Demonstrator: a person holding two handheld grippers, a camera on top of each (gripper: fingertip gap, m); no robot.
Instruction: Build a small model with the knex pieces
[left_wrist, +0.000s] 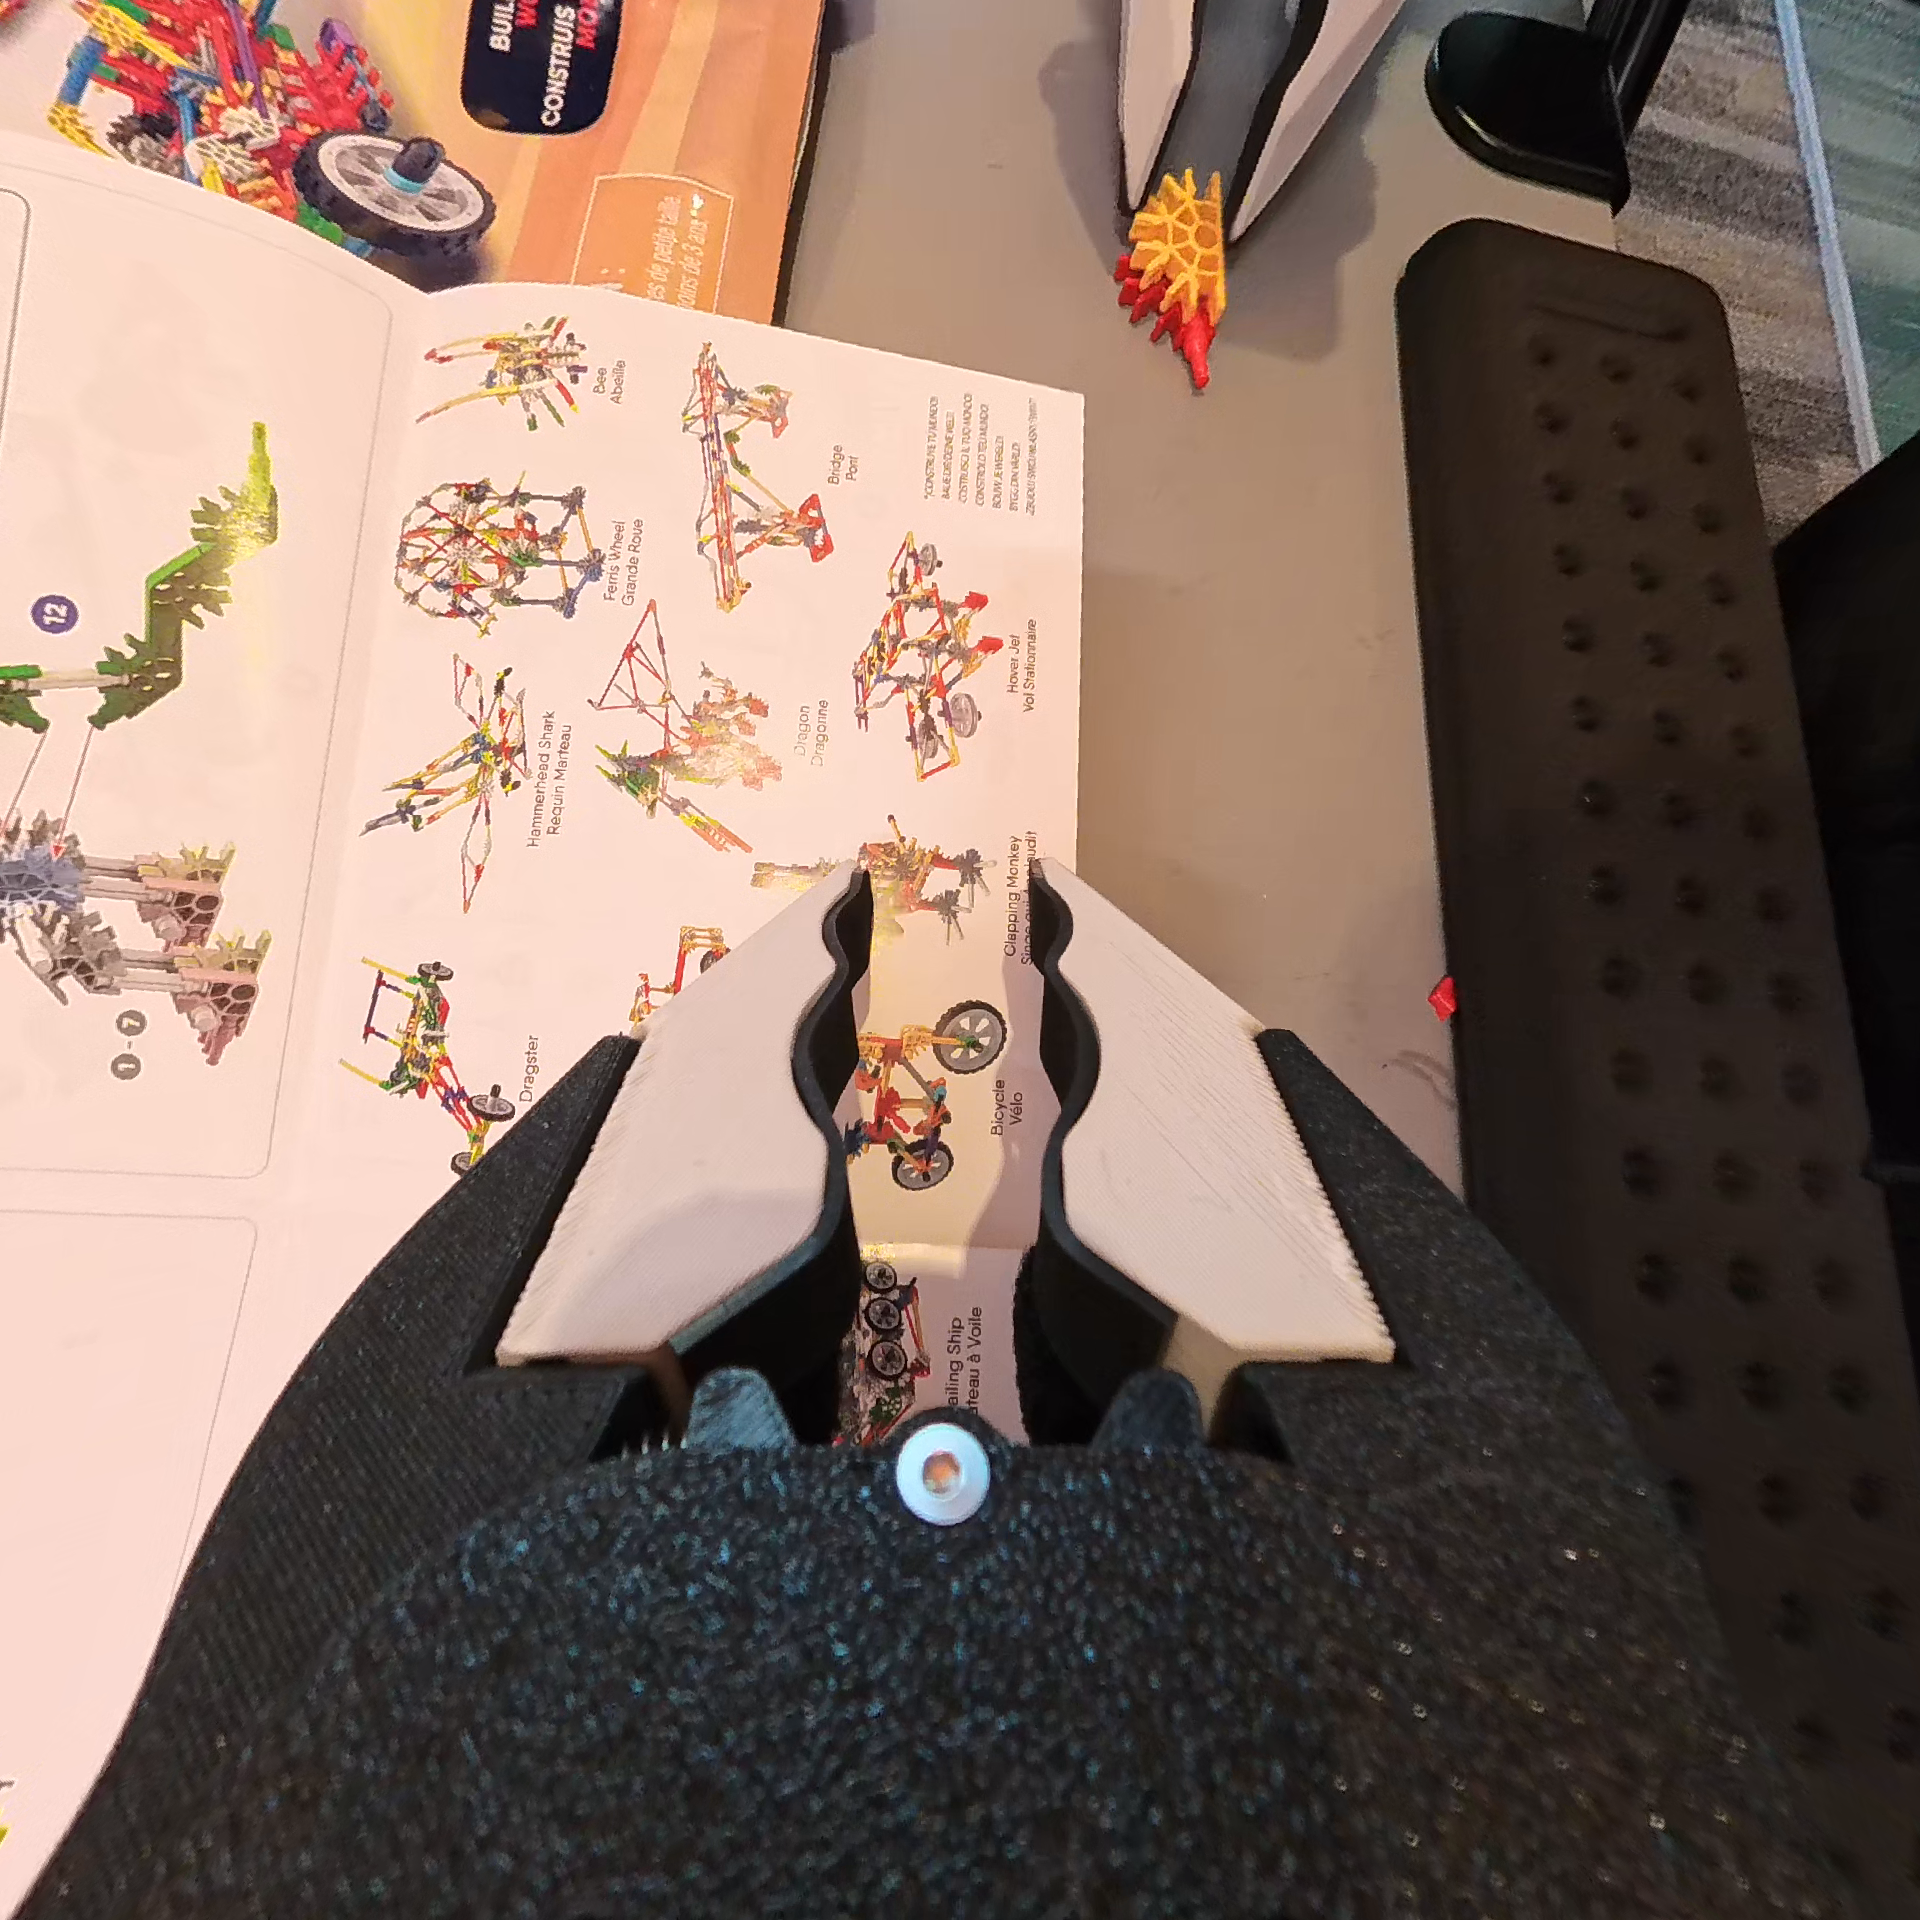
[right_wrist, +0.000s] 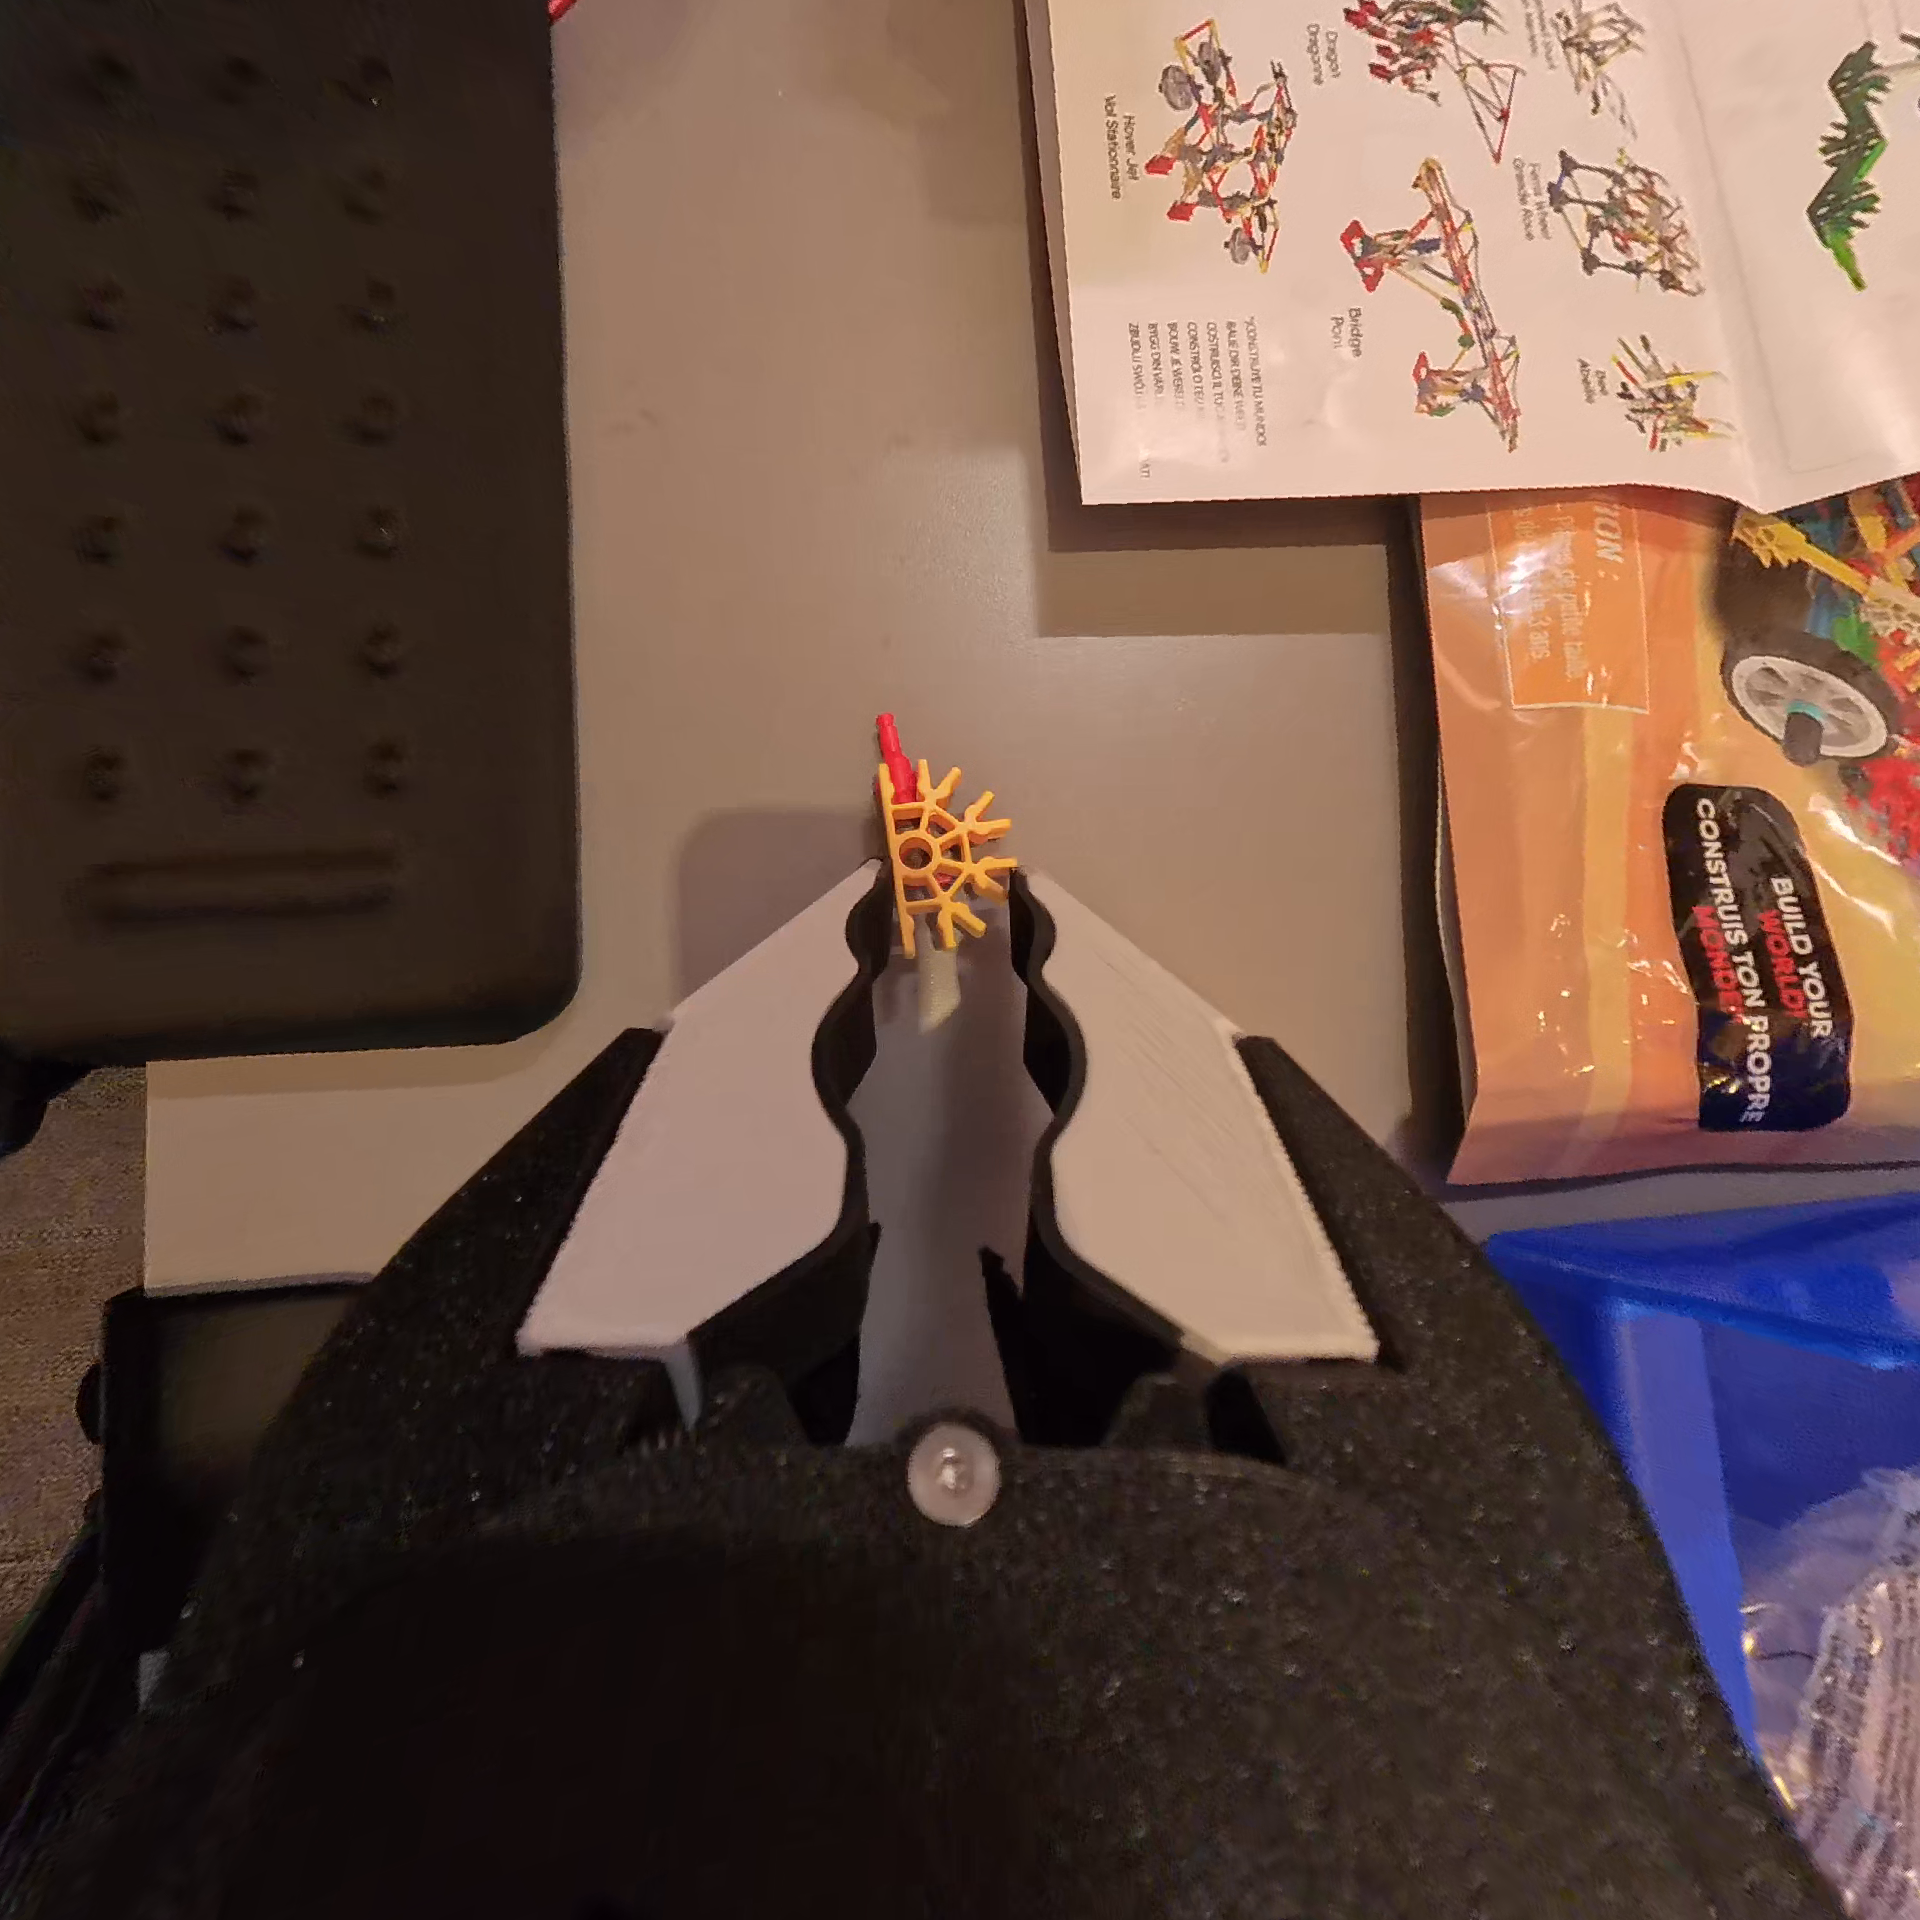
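The yellow connector (right_wrist: 935, 868), with red pieces clipped on, was pinched at the very tips of the right gripper (right_wrist: 951, 883) above the grey desk (right_wrist: 790, 468); so slight a hold could let it twist out. The left gripper (left_wrist: 948, 878) hovered narrowly parted, empty, over the instruction booklet (left_wrist: 644, 644). The blue bin (right_wrist: 1714, 1455) at the desk's near right corner held what looked like clear bags

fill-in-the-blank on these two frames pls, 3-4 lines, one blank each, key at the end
1. The right claw grips a ____ toy connector piece with red parts attached.
2. The left claw hangs open over the open ____.
3. In the right wrist view, a ____ bin sits at lower right.
4. The perforated mat beside the booklet is ____.

Missing words: yellow; instruction booklet; blue; black
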